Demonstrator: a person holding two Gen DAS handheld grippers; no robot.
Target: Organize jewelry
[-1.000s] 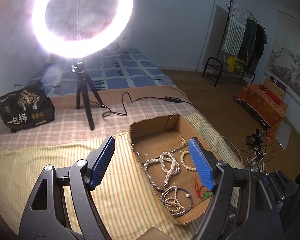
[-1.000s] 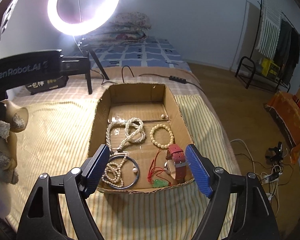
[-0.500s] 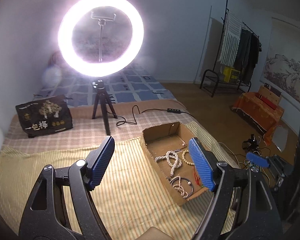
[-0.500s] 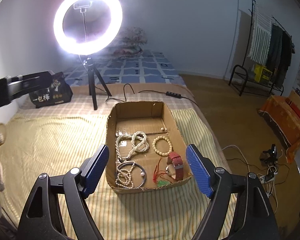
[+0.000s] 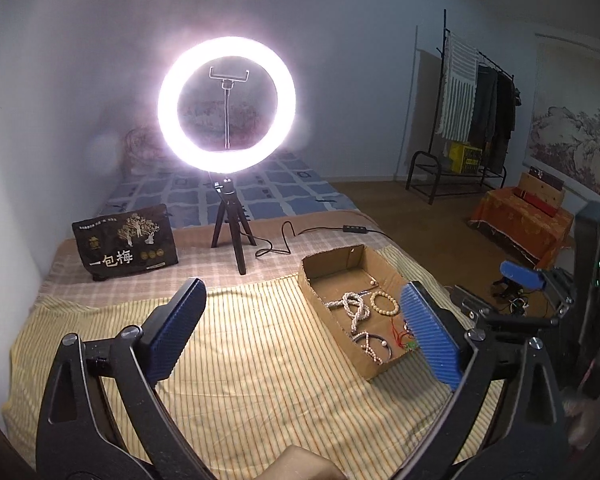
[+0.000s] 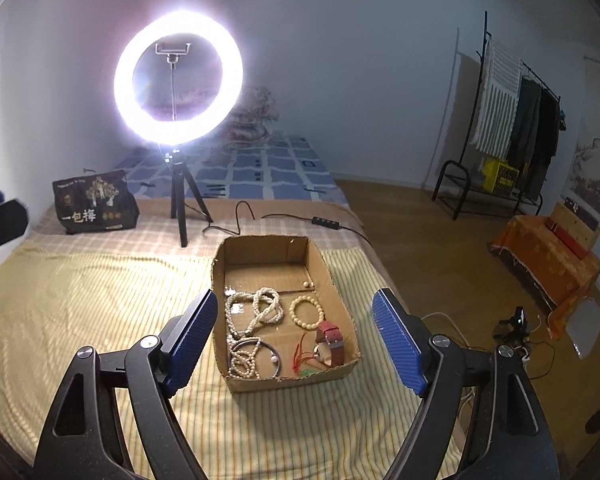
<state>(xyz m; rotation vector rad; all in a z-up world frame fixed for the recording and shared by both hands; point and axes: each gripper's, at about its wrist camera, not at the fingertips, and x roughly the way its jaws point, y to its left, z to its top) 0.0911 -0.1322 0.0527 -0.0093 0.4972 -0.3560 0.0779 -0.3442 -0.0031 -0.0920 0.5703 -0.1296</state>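
Cardboard box (image 6: 340,304) holds jewelry; ring light (image 6: 178,78) stands beyond.

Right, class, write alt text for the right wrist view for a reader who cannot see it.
An open cardboard box of jewelry sits on a striped bedspread, holding pearl strands, a bead bracelet and a red-strapped watch. The right tongs hang open and empty in front of it. A lit ring light stands behind.

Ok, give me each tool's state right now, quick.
Left tool: jaws opening, nothing between them.
Right tool: open, holding nothing, above the cardboard box.
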